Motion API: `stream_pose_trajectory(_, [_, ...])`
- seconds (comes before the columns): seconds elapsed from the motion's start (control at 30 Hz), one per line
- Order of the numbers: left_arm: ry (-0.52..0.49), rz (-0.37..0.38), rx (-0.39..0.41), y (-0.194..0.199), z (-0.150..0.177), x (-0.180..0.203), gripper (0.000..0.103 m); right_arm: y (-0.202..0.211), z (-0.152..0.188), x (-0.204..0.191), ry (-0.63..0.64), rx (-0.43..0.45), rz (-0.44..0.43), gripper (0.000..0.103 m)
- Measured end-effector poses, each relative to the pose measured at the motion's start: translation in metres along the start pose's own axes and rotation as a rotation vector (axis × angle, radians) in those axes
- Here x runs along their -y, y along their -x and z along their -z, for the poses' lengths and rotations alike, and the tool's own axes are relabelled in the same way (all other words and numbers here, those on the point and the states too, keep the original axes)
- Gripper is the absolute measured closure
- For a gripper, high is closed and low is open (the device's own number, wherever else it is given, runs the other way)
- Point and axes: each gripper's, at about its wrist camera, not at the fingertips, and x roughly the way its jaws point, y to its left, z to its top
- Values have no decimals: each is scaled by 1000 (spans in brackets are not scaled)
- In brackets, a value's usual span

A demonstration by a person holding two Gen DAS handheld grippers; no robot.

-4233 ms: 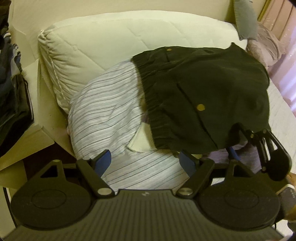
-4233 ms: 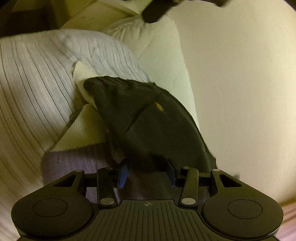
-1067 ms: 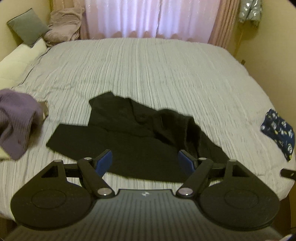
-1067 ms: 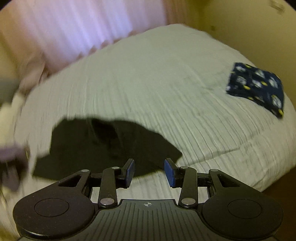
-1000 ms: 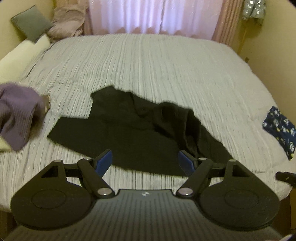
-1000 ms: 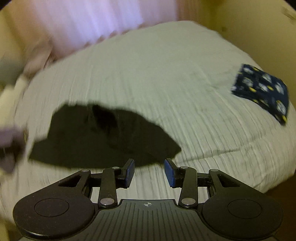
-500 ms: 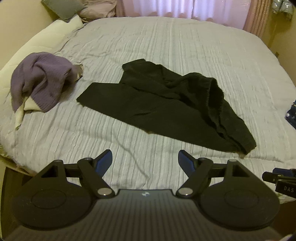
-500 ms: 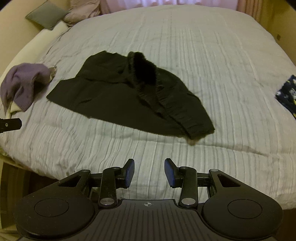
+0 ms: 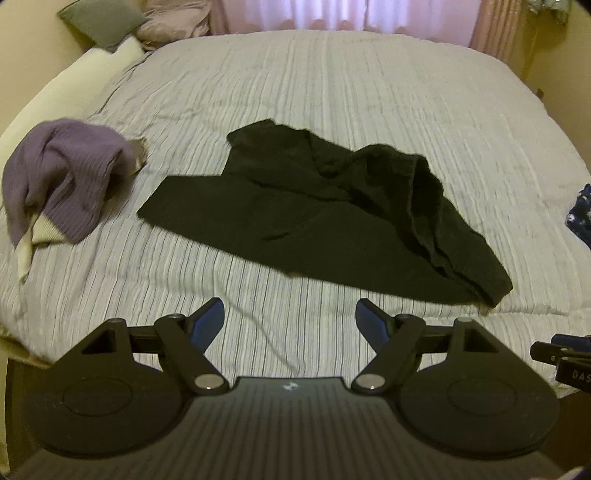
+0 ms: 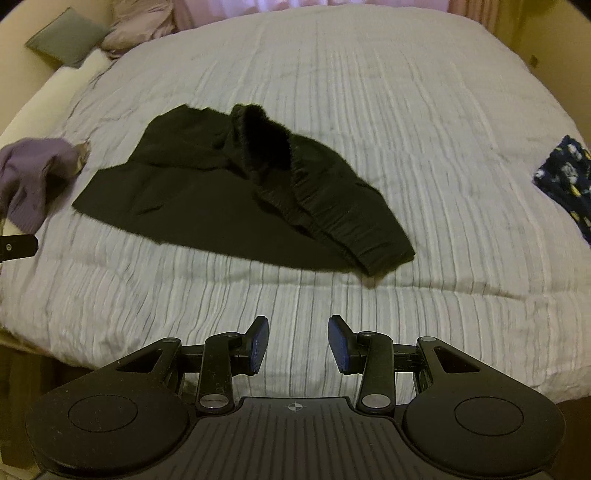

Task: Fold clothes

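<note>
Not yet begun, by the look of it. Black garment (image 9: 317, 218) lies crumpled near the middle of the bed (image 9: 369, 81), one flat part spread toward the left, ribbed band bunched and doubled over on the right; no clean fold anywhere. Left to do: smooth flat, fold, set aside. Same for the purple knit (image 9: 62, 177), heaped at the bed's left edge, well apart from the black one. Patterned navy piece (image 10: 565, 181) at the far right edge looks flat and squared, probably folded already, though only partly in view.

Left gripper (image 9: 290, 321) hangs over the near edge of the bed, jaws spread wide, nothing between. Right gripper (image 10: 297, 343) likewise over the near edge, jaws parted about halfway, empty, short of the cloth.

Count: three garments on the bed, two grippers, a green cushion (image 9: 99, 22), a pinkish bundle (image 9: 173, 20) beside it.
</note>
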Motion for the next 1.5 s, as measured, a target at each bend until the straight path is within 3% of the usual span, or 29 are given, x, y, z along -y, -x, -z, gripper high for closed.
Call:
stream_pose_trajectory(0.47, [-100,59,48,-33,-72,-30,28,-16,-49,-38,-92,57,44,63])
stream_pose_trajectory(0.67, [-126,83,26,-53,-78,-44,27,-23,-47,-47,-133,53,77,63])
stream_pose_trajectory(0.9, [-115,94,-32,-78,-69,-56,27,-29,-33,-30,-209,51,143,63])
stream_pose_trajectory(1.2, [-90,51,-77,-98,-52,-63,27,-51,-17,4,-40,162,287,62])
stream_pose_trajectory(1.27, [-77,43,-84,-102,-48,-60,27,-63,-12,11,16,173,296,30])
stream_pose_trajectory(1.5, [-53,28,-127,-127,-33,-37,27,-111,3,31,308,185,340,29])
